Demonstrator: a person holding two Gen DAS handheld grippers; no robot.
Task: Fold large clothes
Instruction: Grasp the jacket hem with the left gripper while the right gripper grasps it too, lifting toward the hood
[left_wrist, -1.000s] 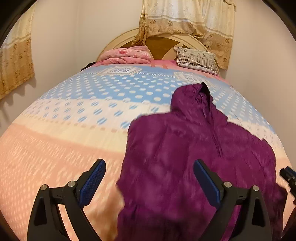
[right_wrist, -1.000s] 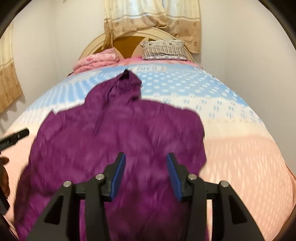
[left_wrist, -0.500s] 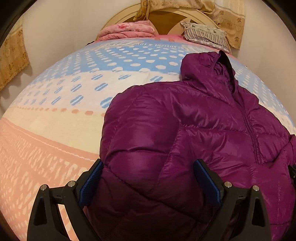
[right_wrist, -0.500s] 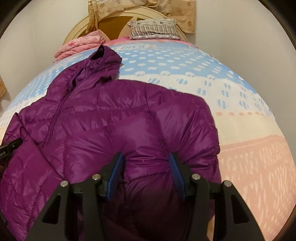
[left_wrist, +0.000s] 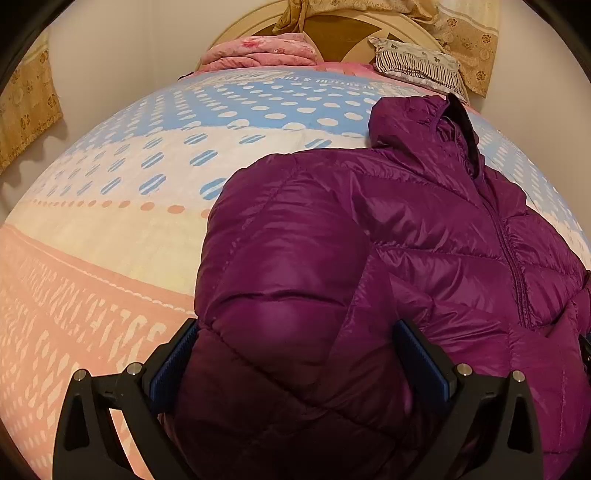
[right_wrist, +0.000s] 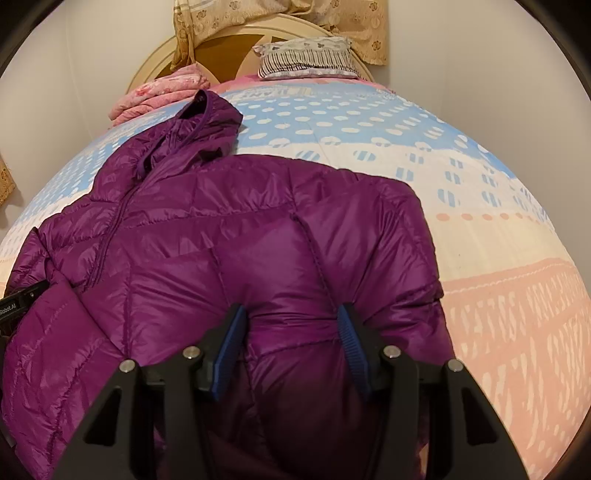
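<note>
Left wrist view: the left gripper (left_wrist: 295, 354) — black frame, ribbed blue pads — stood at its widest, having just opened further. A puffy fold of the jacket (left_wrist: 369, 258) bulged between the fingers, touching both pads; whether they pressed it cannot be told.

Right wrist view: the right gripper (right_wrist: 291, 345) stood about half spread, its blue pads pinching a bunched ridge of the jacket (right_wrist: 258, 240).

The jacket was purple, quilted and glossy, with stitched diamond channels and a centre zip. It lay on the bed cover (left_wrist: 110, 240), the hood (right_wrist: 207, 122) toward 11 o'clock in the right view.

The cover was printed cotton — peach band nearest, then cream, then blue with white dots. At 12 o'clock lay a folded pink blanket (left_wrist: 258, 51), a striped pillow (right_wrist: 306, 59) and a rounded headboard (left_wrist: 332, 33).
</note>
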